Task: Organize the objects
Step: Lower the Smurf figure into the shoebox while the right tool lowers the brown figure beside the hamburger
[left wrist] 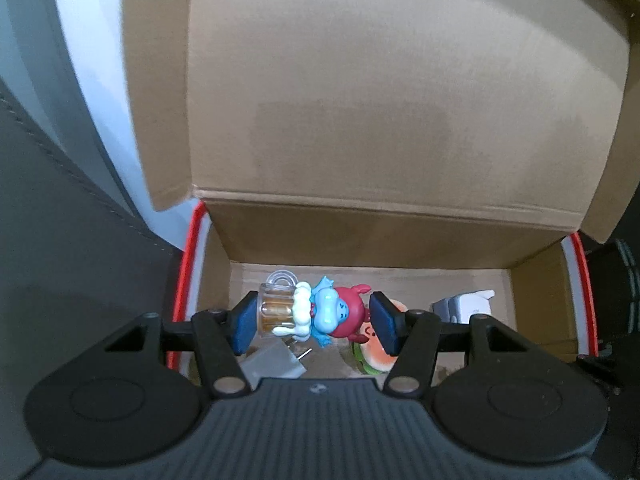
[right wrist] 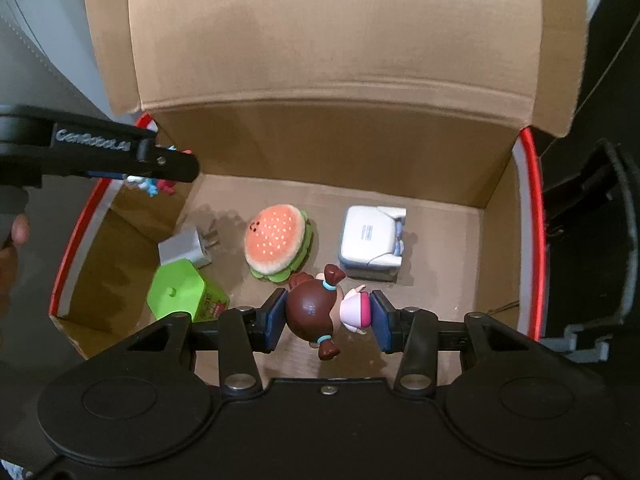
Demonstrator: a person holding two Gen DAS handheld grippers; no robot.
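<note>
Left wrist view: left tongs clamped across a blue figurine with a red crab-like piece and a toy beer mug, held sideways between both blue pads, over the open cardboard box. Below them on the box floor, a white plug adapter at left, prongs up-right. Plush burger at right, partly behind the right pad. Farther right, a white device near the right wall. Beyond, the raised lid flap filling the upper frame.

Right wrist view: right tongs clamped on a brown-haired doll, head against the left pad, pink and white body against the right pad, lying sideways, above the box floor. Just left, a green box with a printed side. Behind it, the plug adapter. Plush burger mid-floor, tilted. White device to its right, apart from the burger. Far left, the other tool's black arm reaching over the red-edged box rim, blue figurine peeking beneath it. A person's hand at the left edge.
</note>
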